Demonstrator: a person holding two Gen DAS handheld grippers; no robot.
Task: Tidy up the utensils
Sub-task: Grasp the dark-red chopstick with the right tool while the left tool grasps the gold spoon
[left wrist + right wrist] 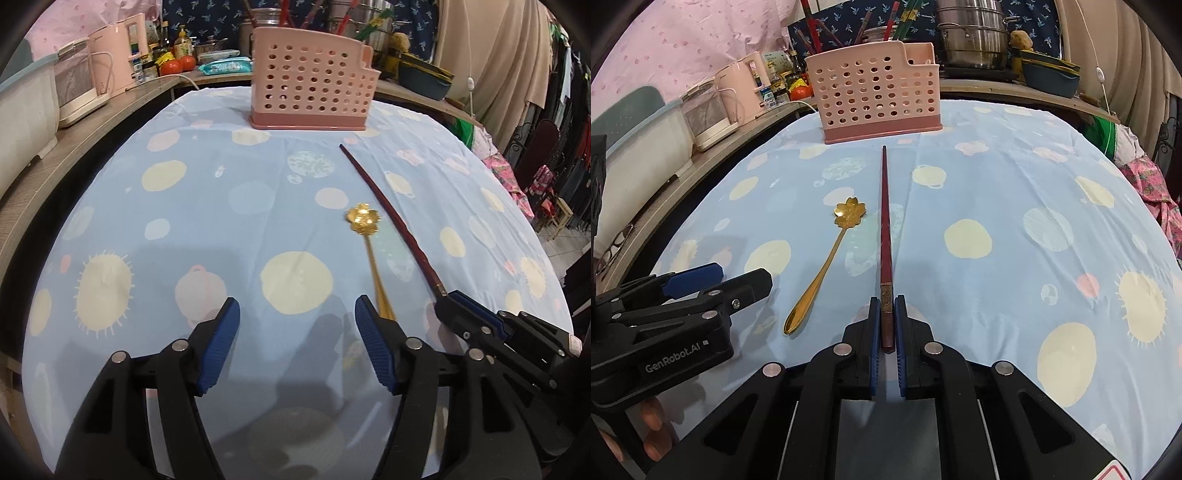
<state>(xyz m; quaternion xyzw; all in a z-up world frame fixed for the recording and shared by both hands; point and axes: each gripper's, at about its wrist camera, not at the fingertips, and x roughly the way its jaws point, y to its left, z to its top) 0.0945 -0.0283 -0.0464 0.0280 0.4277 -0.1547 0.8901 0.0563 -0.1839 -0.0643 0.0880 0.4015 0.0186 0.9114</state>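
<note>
A pink perforated utensil holder (312,79) (877,92) stands at the far side of the table. A dark red chopstick (384,206) (885,229) lies on the blue cloth, pointing at the holder. My right gripper (887,310) (448,301) is shut on its thick near end, low on the cloth. A gold spoon with a flower-shaped bowl (364,218) (827,258) lies just left of the chopstick. My left gripper (297,314) (720,277) is open and empty, its right finger beside the spoon's handle.
A wooden counter (74,147) along the left carries pink kettles (118,55) and tubs. Steel pots (971,33), bottles, tomatoes and a dark bowl (424,75) sit behind the holder. Clothes hang at the right.
</note>
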